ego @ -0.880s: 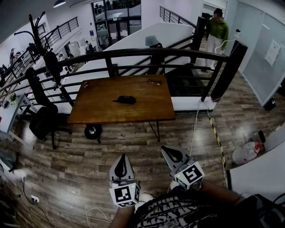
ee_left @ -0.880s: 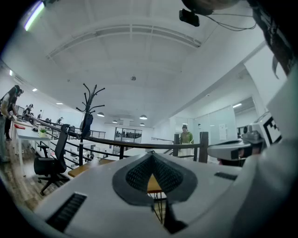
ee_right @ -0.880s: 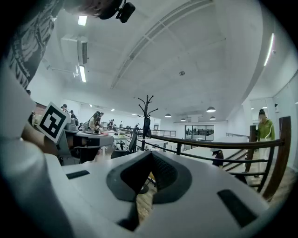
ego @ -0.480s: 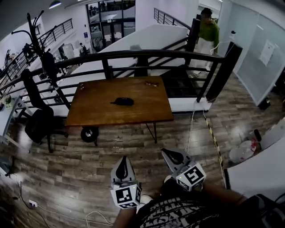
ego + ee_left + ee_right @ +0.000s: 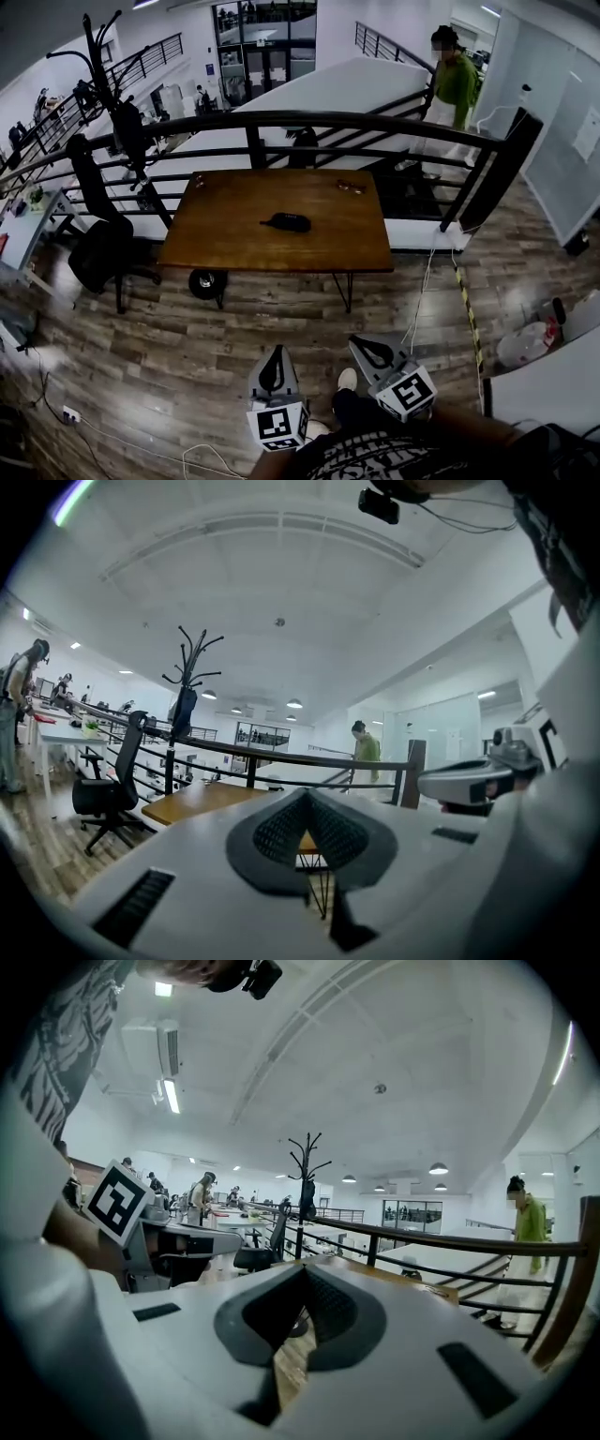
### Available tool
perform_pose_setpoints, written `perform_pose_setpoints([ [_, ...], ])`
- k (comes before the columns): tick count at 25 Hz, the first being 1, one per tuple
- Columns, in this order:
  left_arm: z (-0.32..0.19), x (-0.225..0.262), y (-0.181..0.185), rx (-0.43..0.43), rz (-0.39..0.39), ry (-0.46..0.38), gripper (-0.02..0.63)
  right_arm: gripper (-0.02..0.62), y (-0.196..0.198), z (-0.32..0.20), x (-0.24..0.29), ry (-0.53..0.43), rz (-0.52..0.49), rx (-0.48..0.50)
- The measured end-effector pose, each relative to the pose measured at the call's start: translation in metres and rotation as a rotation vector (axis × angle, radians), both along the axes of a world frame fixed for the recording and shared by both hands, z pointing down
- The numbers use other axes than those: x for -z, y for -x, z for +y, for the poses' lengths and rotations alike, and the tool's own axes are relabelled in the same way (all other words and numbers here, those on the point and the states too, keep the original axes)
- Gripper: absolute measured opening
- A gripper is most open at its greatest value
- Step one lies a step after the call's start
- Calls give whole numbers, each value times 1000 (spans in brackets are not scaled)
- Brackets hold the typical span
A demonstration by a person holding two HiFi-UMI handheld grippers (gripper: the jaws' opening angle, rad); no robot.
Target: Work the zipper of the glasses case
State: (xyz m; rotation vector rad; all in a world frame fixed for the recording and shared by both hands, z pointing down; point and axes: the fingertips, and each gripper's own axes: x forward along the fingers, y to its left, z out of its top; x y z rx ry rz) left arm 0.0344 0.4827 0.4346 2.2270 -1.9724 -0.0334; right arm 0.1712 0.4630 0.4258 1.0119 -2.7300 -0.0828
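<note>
The dark, oval, soft glasses case (image 5: pixel 288 222) lies near the middle of the brown wooden table (image 5: pixel 216 246), well apart from both tools, with bare plank floor between. It is almost straight ahead of the left gripper (image 5: pixel 277 360), and ahead and to the left of the right gripper (image 5: pixel 367 349), so I'd judge the left slightly better lined up. Its long axis runs crosswise to the jaws, left to right. Both pairs of jaws are clenched together on nothing. From here I cannot tell whether the case is zipped or what it holds. A small pair of glasses (image 5: pixel 352 187) rests beyond it, to the right.
</note>
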Motion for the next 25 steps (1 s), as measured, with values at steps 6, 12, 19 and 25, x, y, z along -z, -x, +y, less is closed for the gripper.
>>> perform_pose_setpoints([
  [6,-24,-16,13,38,-10,58,2,-8,20,-30,-5,29,2,58],
  [12,-55,-27,14,62,-12,92,2,-8,7,-72,-19,57,-14,30],
  [19,-108,-32,8,69,-14,115,2,-8,-6,-125,-35,68,-29,15],
  [25,-147,-16,-7,66,-29,94,2,-8,-4,-158,-16,80,-13,66],
])
